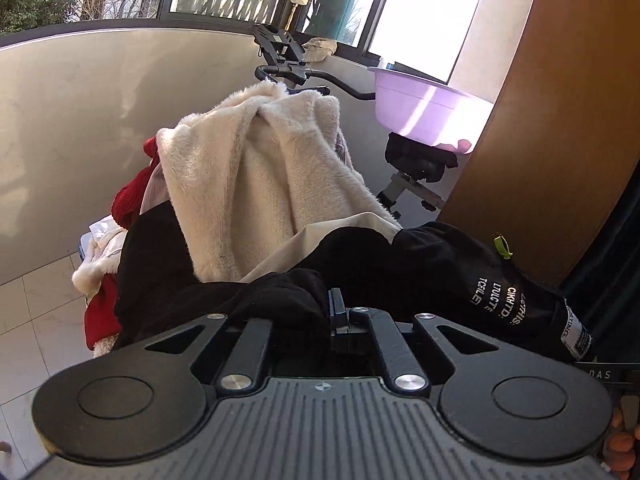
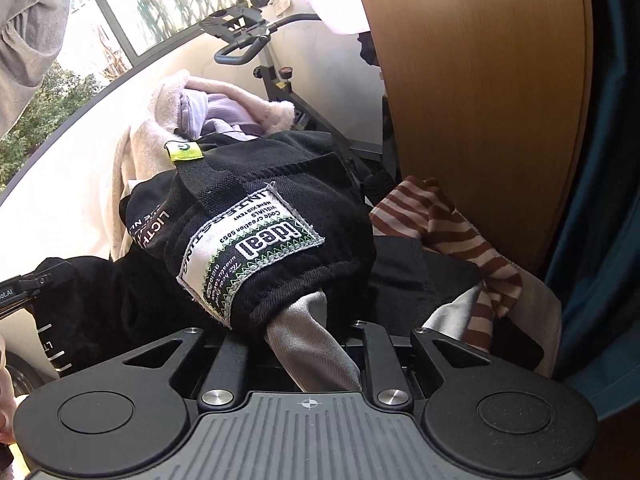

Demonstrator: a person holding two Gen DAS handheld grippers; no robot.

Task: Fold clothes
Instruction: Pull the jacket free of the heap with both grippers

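Seen from the left wrist: left gripper low in the frame, jaws nearly together and clamped on a fold of the black garment, cloth bunched over the fingers. Behind it, at frame centre, a cream fleece draped high over the clothes pile, with red knit at its left edge. Upper right, a lilac basin beside a wooden panel; exercise-bike handlebars against the pale wall.

Seen from the right wrist: right gripper at bottom centre, jaws a little apart, pinching the grey lining that pokes out of the black garment's cuff. Just above, the white sewn label reading "ideal", and a lime tag further up. To the right, a brown-and-white striped top lying against the wooden panel. At far left edge, part of the other gripper, in black cloth.
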